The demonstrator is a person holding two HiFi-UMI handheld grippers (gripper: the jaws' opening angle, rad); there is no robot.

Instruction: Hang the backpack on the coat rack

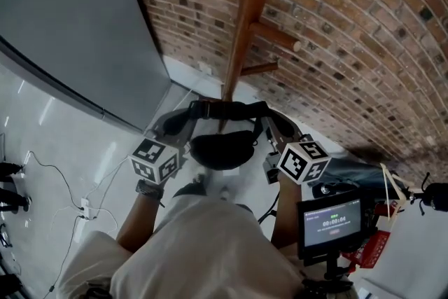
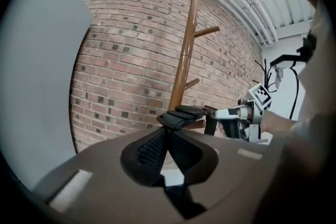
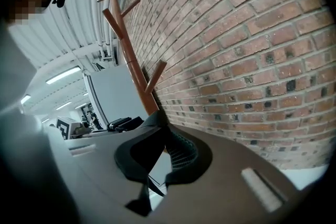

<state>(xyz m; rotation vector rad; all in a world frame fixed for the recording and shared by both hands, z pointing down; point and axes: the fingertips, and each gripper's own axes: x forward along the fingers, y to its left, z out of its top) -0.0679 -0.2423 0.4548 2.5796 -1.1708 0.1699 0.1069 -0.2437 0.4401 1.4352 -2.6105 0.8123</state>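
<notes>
The black backpack [image 1: 222, 149] hangs between my two grippers, just in front of the wooden coat rack [image 1: 245, 17]. My left gripper [image 1: 175, 128] is shut on a shoulder strap [image 2: 152, 149], whose black mesh padding is pinched between the jaws. On the other side, my right gripper [image 1: 276, 128] is shut on the other strap [image 3: 181, 152]. In the left gripper view the rack's pole [image 2: 185, 55] rises straight ahead, with the right gripper [image 2: 247, 115] to the right. The right gripper view has the rack [image 3: 134, 65] up to the left.
A brick wall [image 1: 350, 31] stands behind the rack, whose pegs [image 1: 276, 36] stick out to the right. A grey panel [image 1: 70, 24] leans at the left. Cables and a power strip [image 1: 84, 206] lie on the white floor. A stand with a screen [image 1: 330, 220] is at lower right.
</notes>
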